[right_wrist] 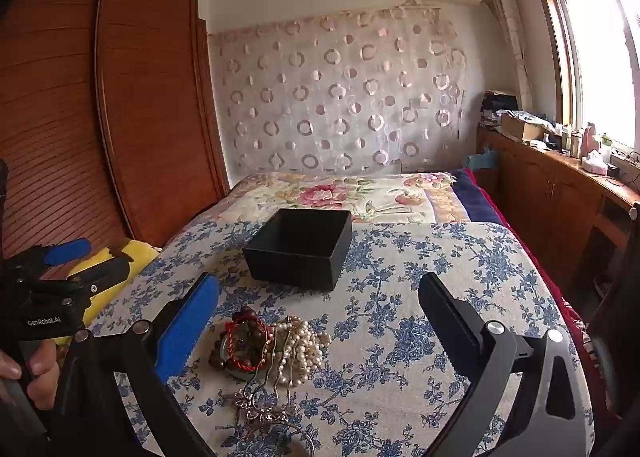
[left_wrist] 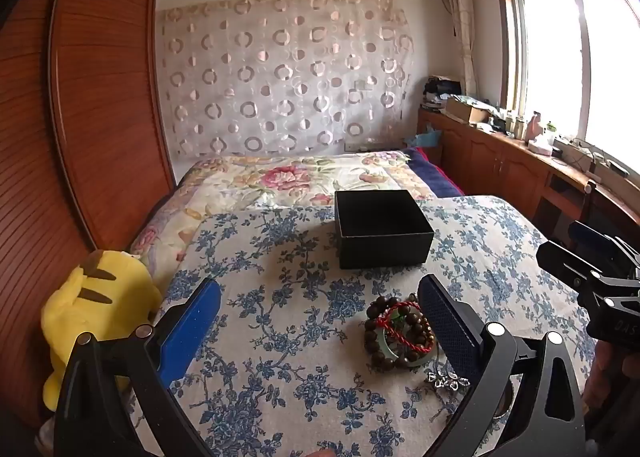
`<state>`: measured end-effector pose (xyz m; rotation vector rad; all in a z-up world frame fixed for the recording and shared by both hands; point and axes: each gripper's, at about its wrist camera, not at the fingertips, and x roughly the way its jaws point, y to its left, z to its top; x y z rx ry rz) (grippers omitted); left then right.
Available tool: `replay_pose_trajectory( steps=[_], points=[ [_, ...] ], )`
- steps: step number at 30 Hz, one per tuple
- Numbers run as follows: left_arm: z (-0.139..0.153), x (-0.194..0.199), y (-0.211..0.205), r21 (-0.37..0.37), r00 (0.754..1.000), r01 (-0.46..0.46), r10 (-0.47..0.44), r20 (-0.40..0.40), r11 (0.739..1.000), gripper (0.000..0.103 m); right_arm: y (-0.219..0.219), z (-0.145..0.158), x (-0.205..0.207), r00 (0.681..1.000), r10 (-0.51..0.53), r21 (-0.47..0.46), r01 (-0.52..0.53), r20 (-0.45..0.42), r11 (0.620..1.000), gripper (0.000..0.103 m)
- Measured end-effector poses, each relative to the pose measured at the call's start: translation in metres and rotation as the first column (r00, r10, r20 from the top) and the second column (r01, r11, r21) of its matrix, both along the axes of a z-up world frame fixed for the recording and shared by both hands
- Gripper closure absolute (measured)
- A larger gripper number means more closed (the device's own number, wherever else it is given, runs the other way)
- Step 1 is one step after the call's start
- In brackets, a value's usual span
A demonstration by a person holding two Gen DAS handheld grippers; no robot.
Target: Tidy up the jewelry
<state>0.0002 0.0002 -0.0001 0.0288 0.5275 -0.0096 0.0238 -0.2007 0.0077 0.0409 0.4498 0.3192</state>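
Note:
An open black box stands on the blue-flowered cloth. Nearer me lies a heap of jewelry: a brown bead bracelet with a red cord, a pearl string, a jade bangle, and a metal hair ornament. My left gripper is open and empty, its right finger beside the beads. My right gripper is open and empty, with the heap between its fingers. Each gripper shows in the other's view, the right one and the left one.
A yellow plush toy lies at the cloth's left edge. A wooden wardrobe stands on the left. A floral quilt covers the bed behind the box. A cluttered wooden counter runs under the window on the right.

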Motion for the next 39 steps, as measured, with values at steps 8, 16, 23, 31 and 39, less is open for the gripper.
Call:
replay_pose_trajectory(
  steps=[8, 16, 23, 31, 39],
  points=[
    [0.0010, -0.0006, 0.0001, 0.000, 1.000, 0.001, -0.001, 0.006, 1.000, 0.008, -0.0006, 0.0004, -0.0002, 1.000, -0.004, 0.003, 0.004, -0.002, 1.000, 0.002],
    [-0.0013, 0.0007, -0.0008, 0.001, 1.000, 0.001, -0.001, 0.011, 1.000, 0.008, -0.0010, 0.0010, -0.0006, 1.000, -0.001, 0.002, 0.001, -0.004, 1.000, 0.002],
    [-0.0015, 0.0015, -0.0018, -0.002, 1.000, 0.001, -0.001, 0.012, 1.000, 0.008, -0.0006, 0.0020, -0.0008, 1.000, 0.001, 0.001, -0.001, -0.003, 1.000, 0.002],
    [0.0034, -0.0005, -0.0004, -0.002, 1.000, 0.001, -0.001, 0.016, 1.000, 0.008, 0.0009, 0.0035, -0.0011, 1.000, 0.002, 0.001, -0.002, 0.000, 1.000, 0.002],
    [0.0044, 0.0000, -0.0012, -0.004, 1.000, 0.002, -0.002, 0.019, 1.000, 0.008, 0.0015, 0.0046, -0.0017, 1.000, 0.002, 0.002, -0.002, 0.001, 1.000, 0.002]
  ],
)
